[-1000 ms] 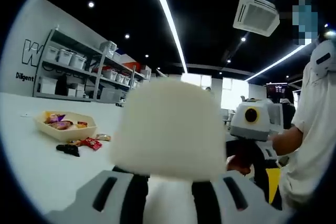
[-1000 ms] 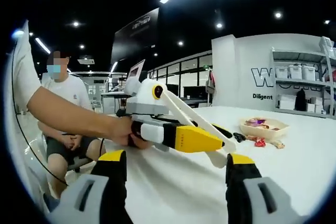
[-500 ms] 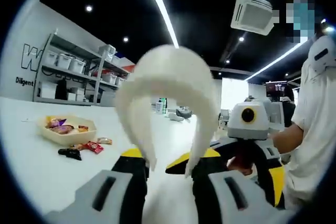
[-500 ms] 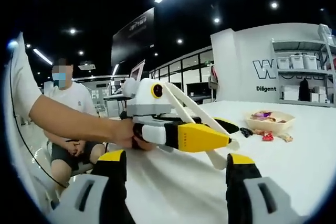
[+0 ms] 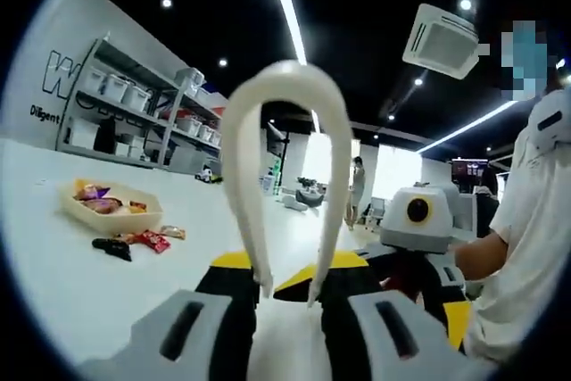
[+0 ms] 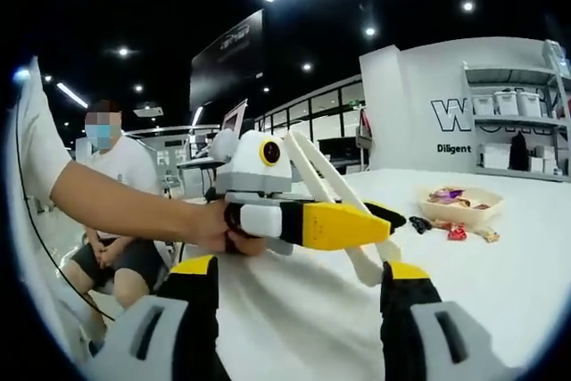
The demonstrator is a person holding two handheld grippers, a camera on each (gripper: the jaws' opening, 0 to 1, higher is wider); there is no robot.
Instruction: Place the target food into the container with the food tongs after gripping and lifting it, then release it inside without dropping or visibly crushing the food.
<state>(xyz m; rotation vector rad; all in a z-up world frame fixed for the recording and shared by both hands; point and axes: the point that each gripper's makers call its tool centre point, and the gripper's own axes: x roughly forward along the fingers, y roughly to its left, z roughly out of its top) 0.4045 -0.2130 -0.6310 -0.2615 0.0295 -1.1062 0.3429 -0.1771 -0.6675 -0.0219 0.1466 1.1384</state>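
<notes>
Tongs [image 5: 284,176]: white, smooth, U-shaped; clamped in left claw [image 5: 287,296].
Right claw [image 6: 294,310]: wide open, empty.
Tray [image 5: 109,213]: beige, angular; holds wrapped snacks.
Counter [image 5: 53,283]: white.

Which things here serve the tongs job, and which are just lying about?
Job: tongs held by the left gripper; tray holding wrapped snacks; loose snacks beside it on the table.
Lying about: shelf of bins; seated person; ceiling vent.

Room: black ceiling [image 5: 357,24] with strip lights [image 5: 287,6], white lettered wall [image 6: 464,113], metal shelving [image 5: 134,122] holding bins, white table [image 6: 500,256].
</notes>
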